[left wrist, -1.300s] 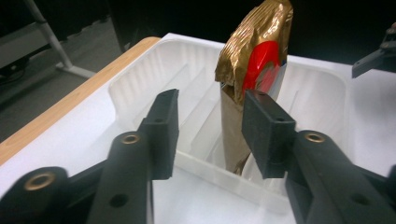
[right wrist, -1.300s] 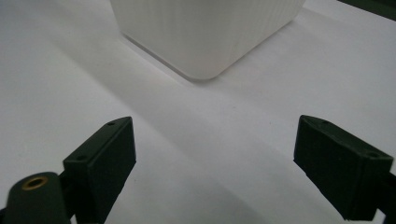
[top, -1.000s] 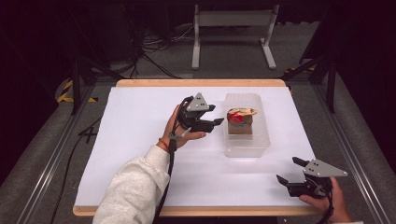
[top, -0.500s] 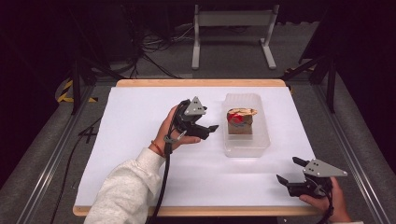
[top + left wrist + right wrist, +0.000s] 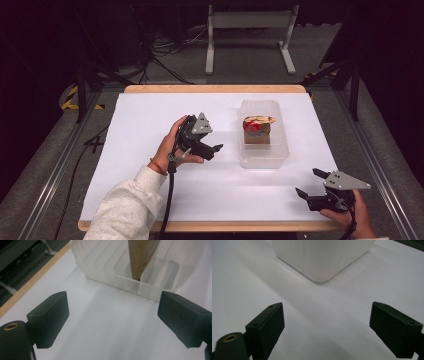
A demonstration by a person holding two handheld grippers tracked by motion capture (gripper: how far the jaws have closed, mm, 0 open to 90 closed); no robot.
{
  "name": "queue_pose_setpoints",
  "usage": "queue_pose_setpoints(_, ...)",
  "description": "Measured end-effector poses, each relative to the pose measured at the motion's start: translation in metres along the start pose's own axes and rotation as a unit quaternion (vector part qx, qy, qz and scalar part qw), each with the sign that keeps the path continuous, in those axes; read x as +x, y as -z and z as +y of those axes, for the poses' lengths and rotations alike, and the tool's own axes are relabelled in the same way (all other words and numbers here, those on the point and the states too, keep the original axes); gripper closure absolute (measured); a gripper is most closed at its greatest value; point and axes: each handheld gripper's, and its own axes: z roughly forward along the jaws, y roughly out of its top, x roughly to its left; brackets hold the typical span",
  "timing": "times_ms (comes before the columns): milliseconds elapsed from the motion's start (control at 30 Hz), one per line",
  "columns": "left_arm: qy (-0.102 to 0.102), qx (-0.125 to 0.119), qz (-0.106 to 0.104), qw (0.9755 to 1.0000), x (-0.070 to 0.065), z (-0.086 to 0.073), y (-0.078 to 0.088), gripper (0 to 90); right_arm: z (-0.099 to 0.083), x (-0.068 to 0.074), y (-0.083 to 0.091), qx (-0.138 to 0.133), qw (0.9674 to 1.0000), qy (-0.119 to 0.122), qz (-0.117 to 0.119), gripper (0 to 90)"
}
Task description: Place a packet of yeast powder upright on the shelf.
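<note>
Since the earlier high view, our left gripper (image 5: pixel 216 148) has drawn back from the clear plastic container (image 5: pixel 263 156) toward the near side of the table, and its jaws have just been opening with nothing between them; the right gripper (image 5: pixel 306 183) has kept its place at the near right corner of the white table (image 5: pixel 145 120). From above we see the container lying right of centre with one brown paper packet (image 5: pixel 257 131) standing upright in it, printed red on top, and no other contents that we can make out. Our left gripper sits just left of the container, apart from it, jaws released and empty. Looking along the left gripper (image 5: pixel 112 322), we find the container's ribbed wall (image 5: pixel 120 281) ahead and the packet (image 5: pixel 140 257) rising behind it, set against a rib; both jaws stand wide over bare table. Looking along the right gripper (image 5: pixel 327 330), we see a rounded corner of the container (image 5: pixel 322 257) ahead, well clear of its spread, empty jaws. Our worry from here: the container looks light, so a jaw catching its rim could slide or tip it, and the tall packet could topple if it is nudged or pinched off-centre.
</note>
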Motion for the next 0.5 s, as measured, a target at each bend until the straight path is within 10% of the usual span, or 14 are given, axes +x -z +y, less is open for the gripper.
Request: queue_pose_setpoints(500,-0.005,0.017,0.011,0.9998,0.003,-0.037,0.013,10.0,0.001,0.002,-0.001,0.005,1.0000,0.005,0.000,12.9)
